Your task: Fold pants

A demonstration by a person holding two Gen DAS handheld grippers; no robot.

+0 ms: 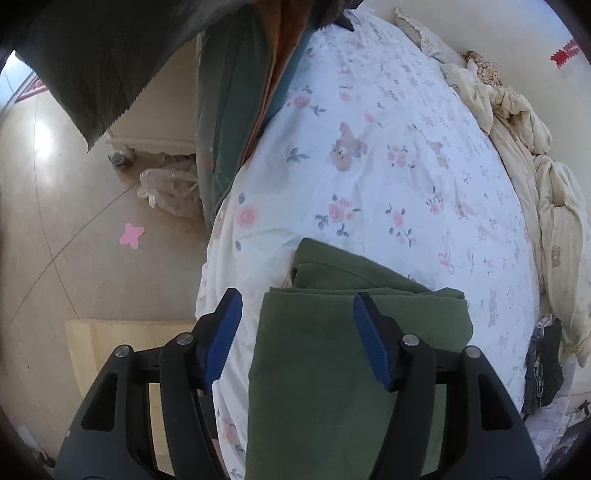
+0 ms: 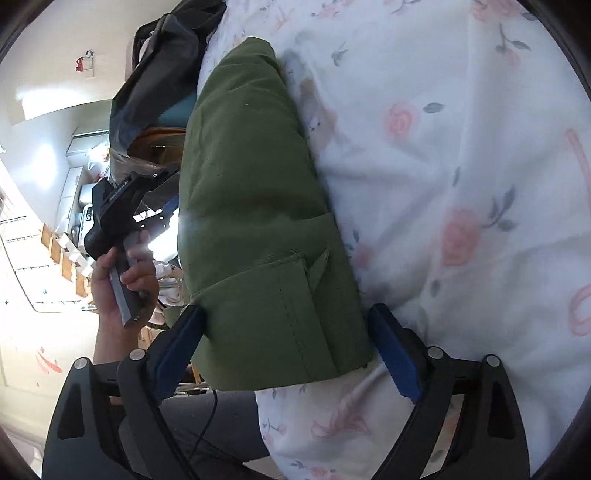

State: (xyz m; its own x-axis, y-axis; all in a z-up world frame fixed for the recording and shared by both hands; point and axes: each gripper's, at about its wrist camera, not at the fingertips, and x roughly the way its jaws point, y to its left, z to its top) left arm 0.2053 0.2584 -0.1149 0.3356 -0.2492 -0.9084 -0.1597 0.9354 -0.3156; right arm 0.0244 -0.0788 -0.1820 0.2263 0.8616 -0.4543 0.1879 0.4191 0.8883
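Floral-sheeted bed [image 1: 388, 155], glossy tile floor [image 1: 55, 206], cream wall [image 1: 517, 22].

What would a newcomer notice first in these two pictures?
The folded green pants lie on the floral bedsheet near the bed's edge, a compact bundle. The left gripper and the right gripper each frame it with blue pads apart. Crumpled cream bedding is heaped along the far side.

The left wrist camera looks steeply down along its own fingers, close above the folded green pants [image 1: 354, 332] at the near edge of a bed with a floral sheet [image 1: 388, 166], floor at left. The right wrist camera, rolled sideways, looks low and close across the same pants [image 2: 258, 221] and sheet [image 2: 461, 184]. Both views share these.
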